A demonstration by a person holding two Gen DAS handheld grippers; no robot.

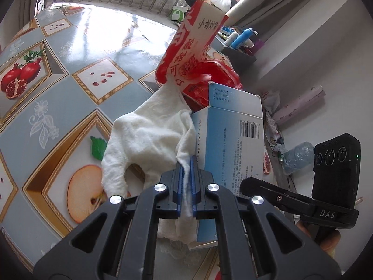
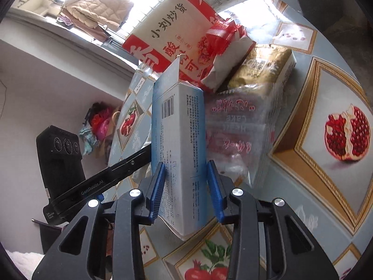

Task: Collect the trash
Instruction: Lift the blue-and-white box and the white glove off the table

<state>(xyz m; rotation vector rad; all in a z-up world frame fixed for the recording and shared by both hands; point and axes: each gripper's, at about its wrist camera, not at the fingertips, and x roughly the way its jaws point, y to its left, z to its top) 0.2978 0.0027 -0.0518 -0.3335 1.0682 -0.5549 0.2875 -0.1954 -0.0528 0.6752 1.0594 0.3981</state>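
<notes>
My left gripper is shut on a crumpled white tissue held just above the table. Right beside it stands a blue-and-white carton. In the right wrist view my right gripper is shut on that blue-and-white carton, its blue pads pressing both sides. Behind the carton lie a big red-and-white snack box, a red-and-white wrapper, a gold packet and a clear plastic cake bag. The red snack box also rises behind the tissue in the left wrist view.
The table carries a blue oilcloth printed with pomegranates. A dark box of bottles and tubes stands at the far right edge. The other gripper's black camera block sits to the right. Floor clutter lies beyond the table's edge.
</notes>
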